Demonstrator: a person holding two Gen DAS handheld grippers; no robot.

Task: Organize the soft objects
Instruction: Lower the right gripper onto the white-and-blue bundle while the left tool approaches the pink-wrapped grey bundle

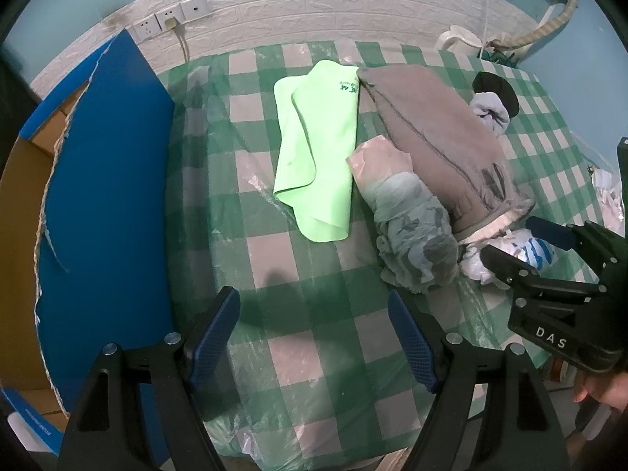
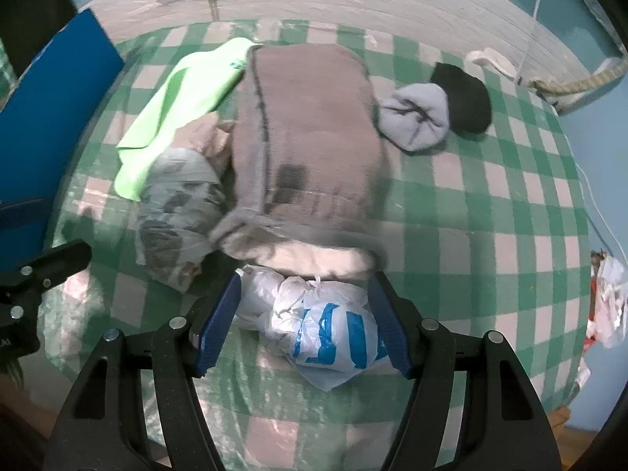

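A pile of soft things lies on the green checked table (image 1: 274, 259): a lime green cloth (image 1: 314, 149), a grey-brown garment (image 1: 439, 141), a grey crumpled bag bundle (image 1: 412, 231), a pale blue rolled cloth (image 1: 490, 112) and a black cloth (image 1: 496, 88). A white and blue plastic bag (image 2: 329, 325) lies at the near edge of the garment (image 2: 306, 137). My right gripper (image 2: 306, 322) is open, its jaws on either side of this bag; it also shows in the left wrist view (image 1: 510, 243). My left gripper (image 1: 314, 337) is open and empty over bare table.
A blue cardboard box (image 1: 98, 196) stands open at the table's left edge. Wall sockets (image 1: 168, 21) and a cable are at the back. A white jug (image 1: 459, 39) and a rope are at the back right. Clutter lies off the right edge (image 2: 608, 294).
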